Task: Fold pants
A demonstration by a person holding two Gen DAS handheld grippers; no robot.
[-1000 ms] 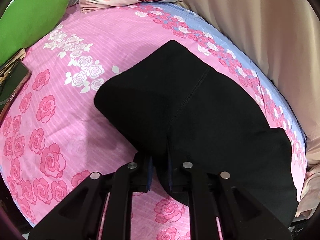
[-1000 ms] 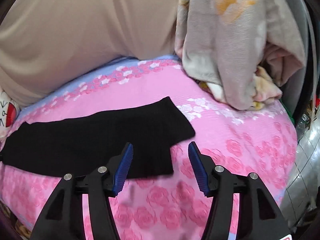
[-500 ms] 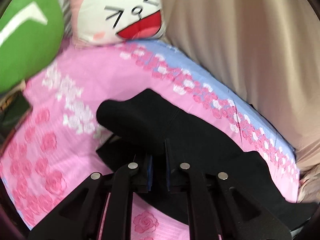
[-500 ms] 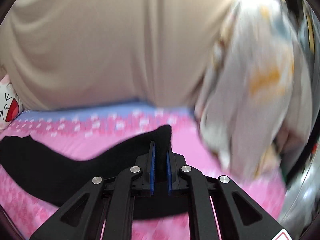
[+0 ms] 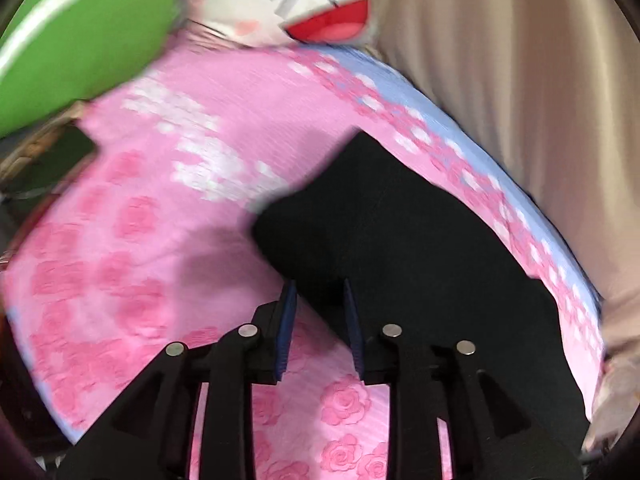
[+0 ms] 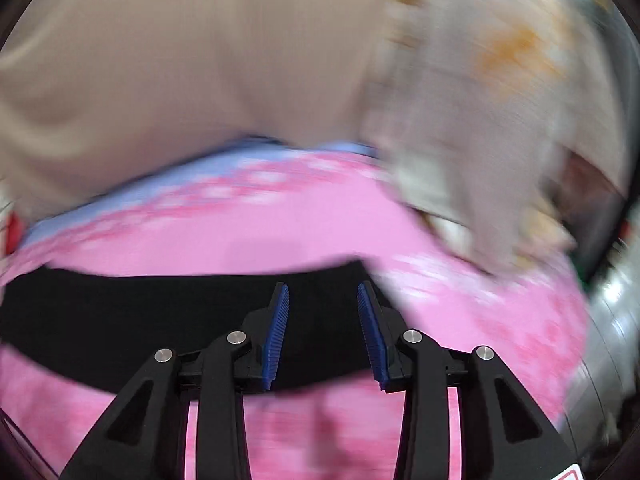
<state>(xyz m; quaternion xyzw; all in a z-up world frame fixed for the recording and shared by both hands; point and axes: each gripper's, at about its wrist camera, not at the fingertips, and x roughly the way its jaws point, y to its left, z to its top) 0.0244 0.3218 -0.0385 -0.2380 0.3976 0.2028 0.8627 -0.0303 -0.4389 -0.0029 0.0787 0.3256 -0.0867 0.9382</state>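
— Where were the pants (image 5: 420, 248)?
— Flat on the pink sheet (image 5: 168, 240). My left gripper (image 5: 318, 300) and right gripper (image 6: 322, 300) hung above them, jaws opening, nothing pinched between the blue pads (image 6: 276, 328).

Left gripper (image 5: 318, 300), right gripper (image 6: 323, 300): black triangular-cutout arms, silver round screws, ribbed blue pads
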